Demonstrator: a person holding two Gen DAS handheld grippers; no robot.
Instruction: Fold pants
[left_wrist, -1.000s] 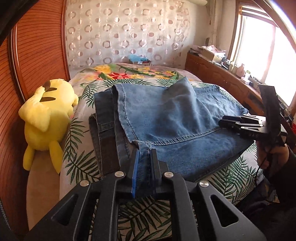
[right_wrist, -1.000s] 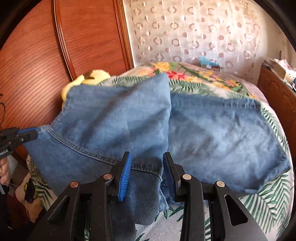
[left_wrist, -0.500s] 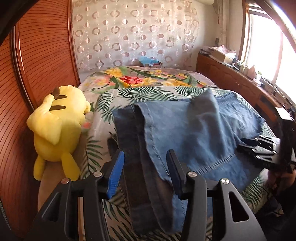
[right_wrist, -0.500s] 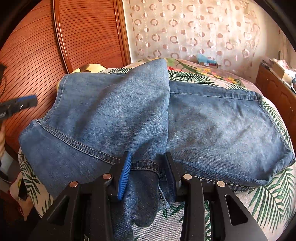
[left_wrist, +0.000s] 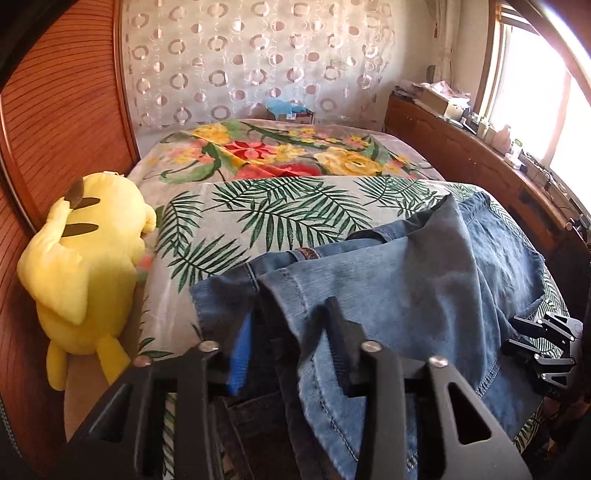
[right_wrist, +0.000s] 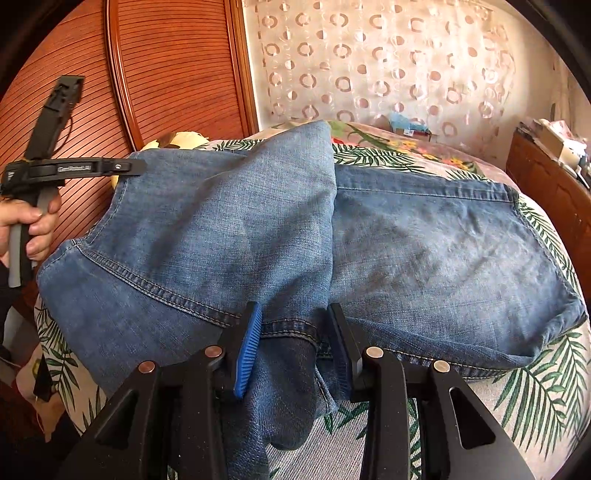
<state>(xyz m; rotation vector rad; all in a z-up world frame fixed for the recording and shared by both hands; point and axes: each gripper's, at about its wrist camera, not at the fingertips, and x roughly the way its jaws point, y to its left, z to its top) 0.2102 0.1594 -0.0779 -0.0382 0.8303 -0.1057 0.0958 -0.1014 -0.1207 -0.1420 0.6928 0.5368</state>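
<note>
left gripper (left_wrist: 291, 347): jaws have just been narrowing, denim edge between them, grip not certain | right gripper (right_wrist: 295, 343): jaws partway, clamped on bunched hem | jeans (right_wrist: 424, 254): on bed (left_wrist: 280, 210), long axis across both jaws, left end nearer left gripper | count: one jeans, two grippers, one plush (left_wrist: 85, 266)
</note>
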